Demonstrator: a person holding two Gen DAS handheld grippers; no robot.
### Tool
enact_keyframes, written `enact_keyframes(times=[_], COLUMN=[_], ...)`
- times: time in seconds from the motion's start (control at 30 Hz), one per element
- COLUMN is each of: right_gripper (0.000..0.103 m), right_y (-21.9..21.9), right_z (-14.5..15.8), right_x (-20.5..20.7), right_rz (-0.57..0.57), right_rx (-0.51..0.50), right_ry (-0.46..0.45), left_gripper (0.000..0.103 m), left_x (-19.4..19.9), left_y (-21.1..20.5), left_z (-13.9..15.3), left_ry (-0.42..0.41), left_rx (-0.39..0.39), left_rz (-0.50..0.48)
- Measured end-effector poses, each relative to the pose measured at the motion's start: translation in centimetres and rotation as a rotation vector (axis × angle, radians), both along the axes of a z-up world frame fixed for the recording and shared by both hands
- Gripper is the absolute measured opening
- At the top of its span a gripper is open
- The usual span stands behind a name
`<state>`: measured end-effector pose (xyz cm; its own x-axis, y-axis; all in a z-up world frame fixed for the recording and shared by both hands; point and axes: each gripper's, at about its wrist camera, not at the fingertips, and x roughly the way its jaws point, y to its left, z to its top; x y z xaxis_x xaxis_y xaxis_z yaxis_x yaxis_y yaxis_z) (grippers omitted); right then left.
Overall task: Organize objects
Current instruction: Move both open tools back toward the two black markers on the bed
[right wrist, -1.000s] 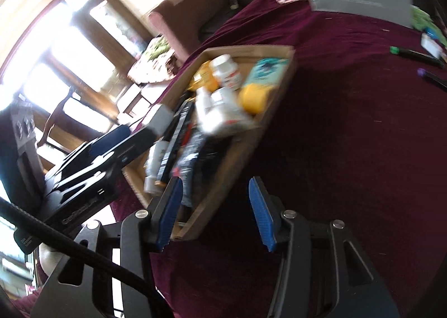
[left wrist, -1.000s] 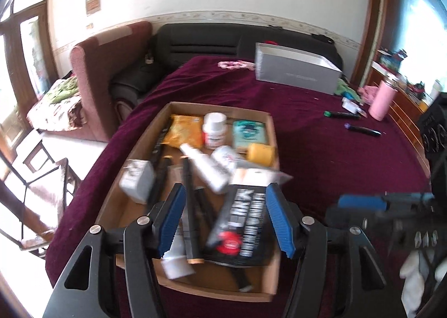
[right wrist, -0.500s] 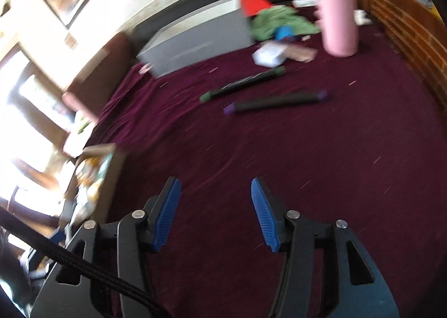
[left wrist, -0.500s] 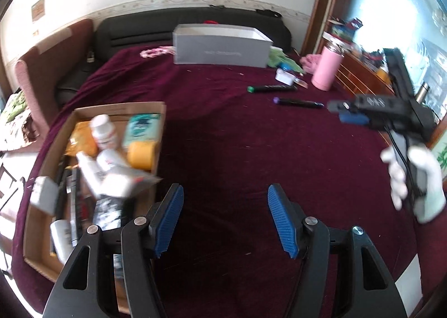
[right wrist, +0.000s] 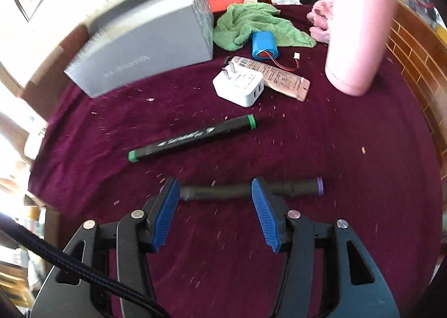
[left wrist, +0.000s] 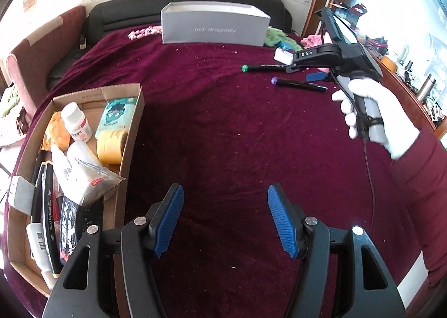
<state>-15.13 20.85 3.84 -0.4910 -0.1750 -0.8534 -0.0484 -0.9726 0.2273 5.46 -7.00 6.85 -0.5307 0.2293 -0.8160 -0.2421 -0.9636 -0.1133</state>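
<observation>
Right wrist view puts my right tongs (right wrist: pixel 215 192) apart and empty over the purple-capped marker (right wrist: pixel 293 188), which lies crosswise just beyond the blue pads on the maroon cloth (right wrist: pixel 349 150). I judge the step in hand to be picking this marker up for the cardboard tray (left wrist: pixel 134 122). To do it well I would turn the wrist so the pads meet the barrel across its narrow width, near the middle, not along its length; a smooth round black barrel can roll or squirt out, so I would come straight down and close gently. The plush cloth gives a little, which should help the pads get under it.

The green-capped marker (right wrist: pixel 192 136) lies near, farther off and slanted; I must not nudge it. Beyond sit a hard white charger plug (right wrist: pixel 240 87), a flat crinkly packet (right wrist: pixel 279 75), a blue shrink-wrapped battery pack (right wrist: pixel 262 45) with thin wires, a fluffy green towel (right wrist: pixel 251 24), a matte grey box (right wrist: pixel 148 47) and a smooth pink bottle (right wrist: pixel 357 38).

My left tongs (left wrist: pixel 225 217) hang apart and empty over bare cloth just beside the tray, which is crowded with bottles, tape and sachets.
</observation>
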Motion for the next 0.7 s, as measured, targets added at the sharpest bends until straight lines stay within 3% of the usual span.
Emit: enact_keyframes(times=[0.17,0.23,0.27,0.3,0.37,0.43,0.67,0.7], right_gripper=[0.056,0.056,0.055,0.053,0.055,0.057,0.057,0.057], right_y=[0.1,-0.1,-0.3,-0.2,0.1,-0.1,-6.1,-6.9], right_z=[-1.9,-1.8,-1.3,-0.6,2.0,2.8,0.0,-0.9], right_x=[-1.6,-0.9,-0.3,0.0,0.4,-0.2,-3.7,-4.3], right_rz=[0.024,0.107,0.187,0.204,0.156,0.123,0.158,0.166], right_rx=[0.019,-0.094,-0.233,-0.260,-0.127,-0.041,0.109,0.124], right_ry=[-0.088,-0.162,-0.199,-0.176,-0.055,0.006,0.085,0.060], left_gripper=[0.057,0.057,0.057,0.057,0.057,0.057,0.057,0.057], left_x=[-0.6,-0.8,-0.9,-1.1,-1.3,-1.4,-1.4,-1.4], left_y=[-0.8,-1.0,-1.0,-1.0,-1.0,-1.0,-1.6,-1.6], left_z=[-0.6,-0.8,-0.9,-1.1,-1.6,-2.0,-2.6,-2.6], left_ry=[-0.021,-0.026,-0.029,-0.036,-0.050,-0.067,-0.095,-0.097], left_rx=[0.016,0.022,0.024,0.028,0.033,0.045,0.056,0.055], left_rz=[0.014,0.013,0.012,0.011,0.012,0.014,0.046,0.047])
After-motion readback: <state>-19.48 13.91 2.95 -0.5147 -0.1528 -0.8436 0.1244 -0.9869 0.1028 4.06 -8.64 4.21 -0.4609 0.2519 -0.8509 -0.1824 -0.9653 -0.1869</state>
